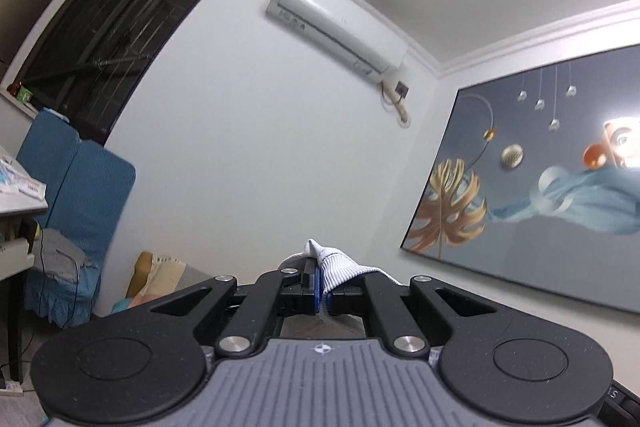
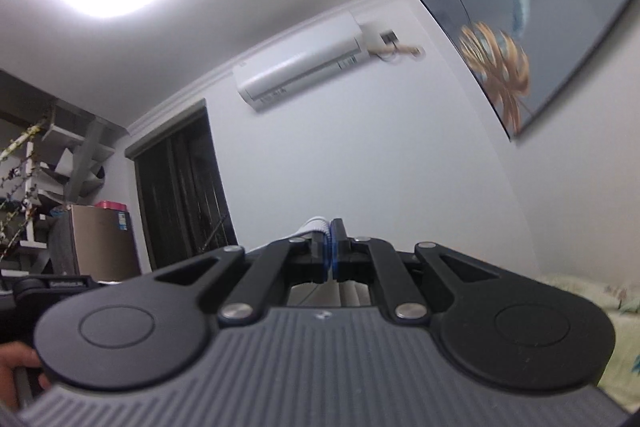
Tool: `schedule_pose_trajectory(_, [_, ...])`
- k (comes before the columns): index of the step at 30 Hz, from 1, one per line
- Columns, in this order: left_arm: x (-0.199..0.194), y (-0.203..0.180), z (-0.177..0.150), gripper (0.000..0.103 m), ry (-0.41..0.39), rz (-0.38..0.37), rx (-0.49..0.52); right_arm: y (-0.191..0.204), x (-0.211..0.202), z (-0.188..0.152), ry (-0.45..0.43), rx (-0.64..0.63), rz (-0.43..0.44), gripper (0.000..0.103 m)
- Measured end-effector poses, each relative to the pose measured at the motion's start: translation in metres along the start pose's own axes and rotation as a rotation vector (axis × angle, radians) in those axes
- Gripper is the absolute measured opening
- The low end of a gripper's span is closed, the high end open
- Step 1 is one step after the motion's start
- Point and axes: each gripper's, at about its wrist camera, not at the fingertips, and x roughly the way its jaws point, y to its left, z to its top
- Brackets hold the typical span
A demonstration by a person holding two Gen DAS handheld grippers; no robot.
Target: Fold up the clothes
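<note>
Both grippers are held high and point up toward the wall and ceiling. In the left wrist view my left gripper point(image 1: 322, 289) is shut on a white ribbed garment point(image 1: 340, 267); a bunched corner of it sticks up above the fingers and drapes over the right finger. In the right wrist view my right gripper point(image 2: 333, 251) is shut on the white ribbed garment point(image 2: 316, 223), with a thin edge of cloth pinched between the blue pads. More of the cloth hangs below the jaws, mostly hidden by the gripper body.
A white air conditioner point(image 1: 336, 31) hangs on the wall beside a dark doorway point(image 1: 116, 27). A large framed picture point(image 1: 540, 167) covers the right wall. Blue-covered furniture point(image 1: 76, 187) stands at left. A pale green bedsheet point(image 2: 592, 303) shows at lower right. A hand point(image 2: 16, 367) holds a gripper handle.
</note>
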Motion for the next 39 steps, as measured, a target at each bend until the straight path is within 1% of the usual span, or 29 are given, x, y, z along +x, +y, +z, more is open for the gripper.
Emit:
schedule_pose_trajectory(4, [-0.037, -0.023, 0.044, 0.003, -0.054, -0.020, 0.001, 0.037, -0.023, 0.042, -0.057, -0.079, 0.026, 0.005])
schedule_pose_trajectory(6, [-0.054, -0.035, 0.062, 0.003, -0.077, -0.029, 0.016, 0.052, -0.033, 0.061, -0.079, -0.111, 0.024, 0.005])
schedule_pose_trajectory(11, [-0.091, -0.063, 0.098, 0.003, -0.113, -0.057, 0.028, 0.068, -0.042, 0.094, -0.084, -0.110, 0.020, 0.005])
schedule_pose_trajectory(14, [-0.101, -0.068, 0.099, 0.003, -0.104, -0.049, 0.042, 0.061, -0.035, 0.093, -0.049, -0.074, 0.012, 0.005])
schedule_pose_trajectory(16, [-0.103, -0.068, 0.096, 0.003, -0.095, -0.039, 0.050, 0.053, -0.026, 0.081, -0.012, -0.054, -0.001, 0.005])
schedule_pose_trajectory(18, [-0.092, -0.056, 0.081, 0.004, -0.073, -0.017, 0.045, 0.044, -0.015, 0.063, 0.031, -0.055, -0.017, 0.005])
schedule_pose_trajectory(21, [-0.053, -0.022, 0.044, 0.004, -0.027, 0.034, 0.036, 0.024, 0.011, 0.028, 0.102, -0.030, -0.030, 0.005])
schedule_pose_trajectory(24, [-0.006, 0.014, 0.007, 0.004, 0.011, 0.084, 0.034, -0.003, 0.049, -0.014, 0.165, 0.011, -0.043, 0.005])
schedule_pose_trajectory(28, [0.080, 0.079, -0.046, 0.004, 0.081, 0.158, 0.029, -0.038, 0.116, -0.074, 0.244, 0.003, -0.087, 0.005])
schedule_pose_trajectory(31, [0.153, 0.127, -0.086, 0.004, 0.133, 0.198, 0.021, -0.069, 0.170, -0.128, 0.295, -0.015, -0.124, 0.005])
schedule_pose_trajectory(36, [0.278, 0.210, -0.165, 0.004, 0.233, 0.250, 0.020, -0.131, 0.265, -0.230, 0.390, -0.015, -0.191, 0.005])
schedule_pose_trajectory(39, [0.352, 0.256, -0.224, 0.004, 0.281, 0.268, 0.042, -0.175, 0.320, -0.298, 0.450, -0.012, -0.228, 0.005])
